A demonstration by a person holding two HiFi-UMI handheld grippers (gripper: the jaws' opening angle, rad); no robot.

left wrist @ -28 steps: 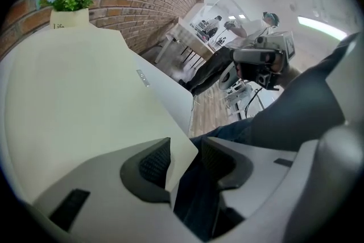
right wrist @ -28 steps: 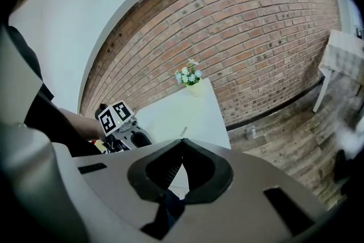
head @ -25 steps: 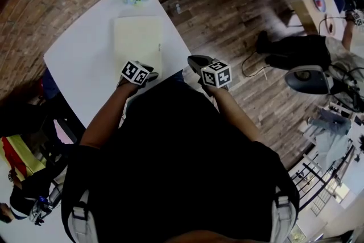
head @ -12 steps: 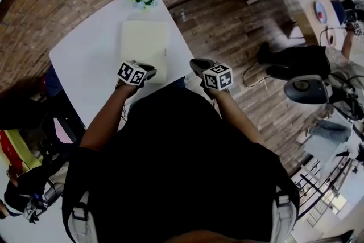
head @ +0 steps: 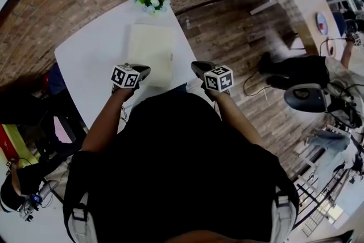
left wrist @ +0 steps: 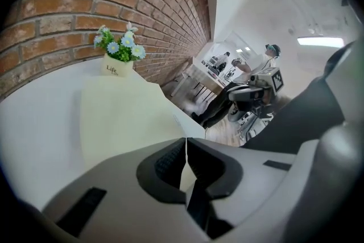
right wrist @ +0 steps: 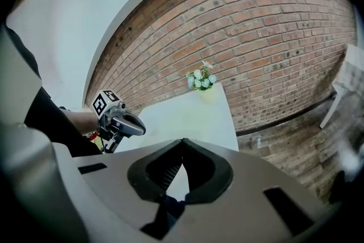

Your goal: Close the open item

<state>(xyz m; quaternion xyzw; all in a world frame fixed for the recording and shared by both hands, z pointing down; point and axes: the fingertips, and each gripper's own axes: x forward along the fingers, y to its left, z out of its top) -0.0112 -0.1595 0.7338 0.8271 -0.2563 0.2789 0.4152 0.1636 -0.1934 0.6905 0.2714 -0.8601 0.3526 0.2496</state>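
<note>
The cream notebook (head: 151, 54) lies flat on the tabletop (head: 85, 57), seemingly already closed, just ahead of the left tongs (left wrist: 186, 145). These have just been closing and now meet, empty. The right tongs (right wrist: 182, 144) are pressed together, empty, since nothing needs holding.

printed in dark script on the cream pot (left wrist: 115, 68) under the flowers (left wrist: 119, 48): "life", with a capital l. smaller line just below, too fine to read. legible only in the left gripper view. black-and-white square codes on left cube (head: 125, 76) and right cube (head: 218, 78): patterns, not letters.
</note>
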